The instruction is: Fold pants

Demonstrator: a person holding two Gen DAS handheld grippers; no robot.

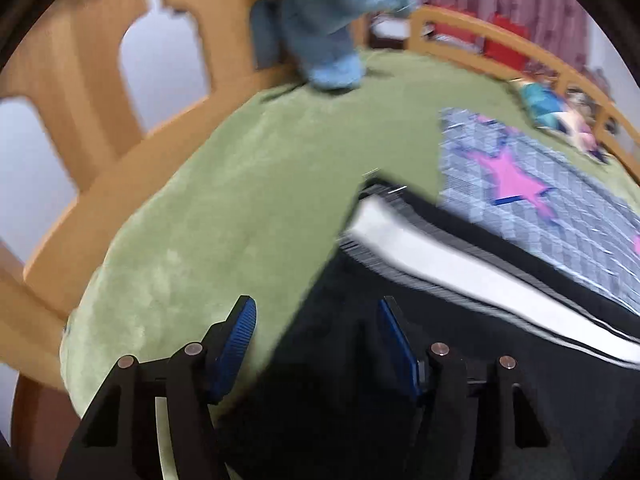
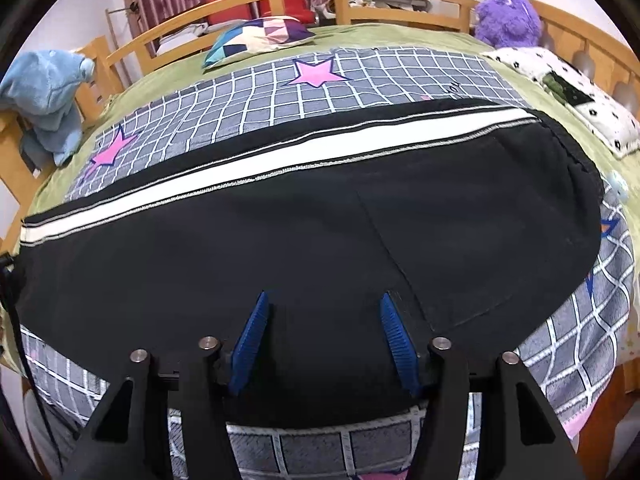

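The pants, black with a white side stripe, lay spread lengthwise across a grey checked blanket with pink stars, on a green sheet covering a wooden-railed bed. In the right wrist view the right gripper hovered over the near edge of the pants, its blue pads spread wide apart with only black cloth showing between them and nothing pinched. In the left wrist view, which was motion-blurred, the left gripper sat at one end of the pants, where the striped hem met the sheet; its jaws also stood open, one pad over green sheet and the other over black fabric, holding nothing. A blue plush toy rested at the bed's corner against the rail, seen at far left in the right view. Beyond the blanket lay a patchwork pillow, a purple plush and a white spotted pillow, all well apart from the pants.
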